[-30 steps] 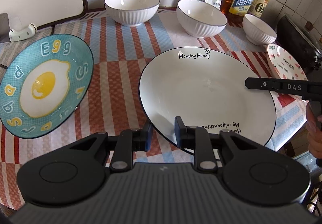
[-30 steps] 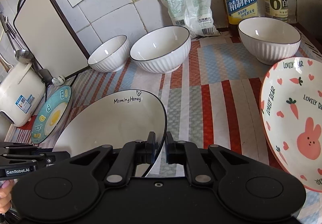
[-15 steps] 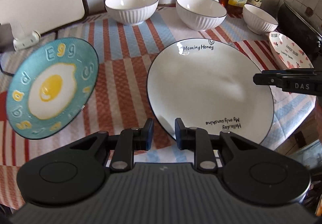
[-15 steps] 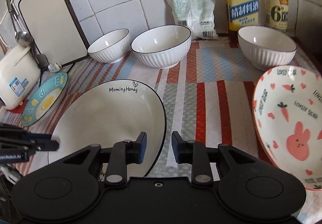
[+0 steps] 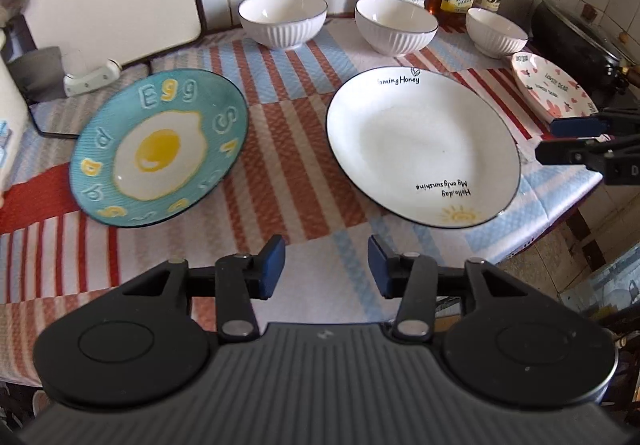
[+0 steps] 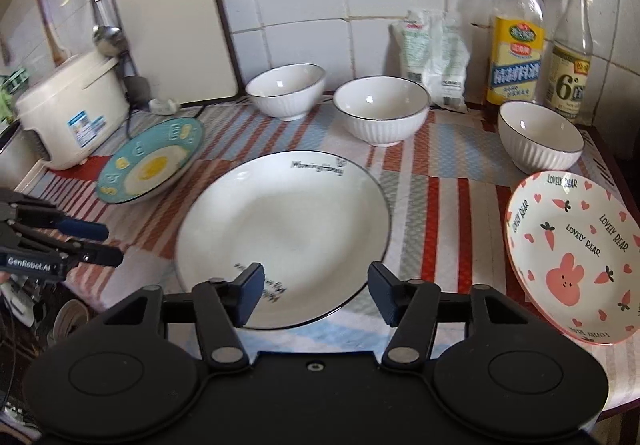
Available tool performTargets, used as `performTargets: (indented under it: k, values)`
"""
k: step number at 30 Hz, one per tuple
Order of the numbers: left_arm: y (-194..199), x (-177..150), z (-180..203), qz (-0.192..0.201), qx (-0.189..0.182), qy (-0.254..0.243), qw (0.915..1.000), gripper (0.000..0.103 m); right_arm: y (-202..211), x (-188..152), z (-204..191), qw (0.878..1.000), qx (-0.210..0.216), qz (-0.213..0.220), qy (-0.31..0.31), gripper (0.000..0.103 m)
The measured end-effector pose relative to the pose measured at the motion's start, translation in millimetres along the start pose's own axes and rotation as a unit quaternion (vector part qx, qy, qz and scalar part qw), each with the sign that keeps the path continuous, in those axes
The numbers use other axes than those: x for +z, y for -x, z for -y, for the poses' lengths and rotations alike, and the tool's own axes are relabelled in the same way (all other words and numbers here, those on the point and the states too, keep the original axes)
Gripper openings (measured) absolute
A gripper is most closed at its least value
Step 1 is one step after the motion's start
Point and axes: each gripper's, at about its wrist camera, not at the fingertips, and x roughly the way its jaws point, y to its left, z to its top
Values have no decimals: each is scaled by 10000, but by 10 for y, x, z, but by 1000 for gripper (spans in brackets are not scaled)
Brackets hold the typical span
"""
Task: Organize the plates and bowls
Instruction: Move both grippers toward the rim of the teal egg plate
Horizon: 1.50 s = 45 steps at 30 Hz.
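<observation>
Your left tool (image 5: 326,265) is spread wide and holds nothing; your right tool (image 6: 316,295) is equally wide (also empty), its left pad over the near rim of the white plate (image 6: 282,241). That plate lies flat on the desk (image 5: 280,173), its "Morning Honey" lettering at the far edge, ahead and right of your left tool. The egg plate (image 5: 158,147) sits ahead-left, the rabbit plate (image 6: 572,257) right of your right tool.
</observation>
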Motion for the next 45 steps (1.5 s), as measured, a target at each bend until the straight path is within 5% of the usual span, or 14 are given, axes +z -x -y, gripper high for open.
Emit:
performTargets:
  k: [16, 21, 35, 45]
  values:
    - [1071, -387, -400, 734, 314, -181, 9966, 68, 423, 23, -1042, 9964, 483, 98, 695, 74]
    - [1230, -466, -662, 876, 454, -50, 9951, 77, 403, 98, -1394, 9942, 653, 143, 839, 84]
    - [930, -460, -1347, 651, 490, 271, 9963, 92, 36, 255, -2184, 9889, 877, 99, 1195, 84]
    - [459, -283, -1695, 545, 378, 230, 9975, 92, -353, 306, -2413, 9898, 733, 89, 1214, 84]
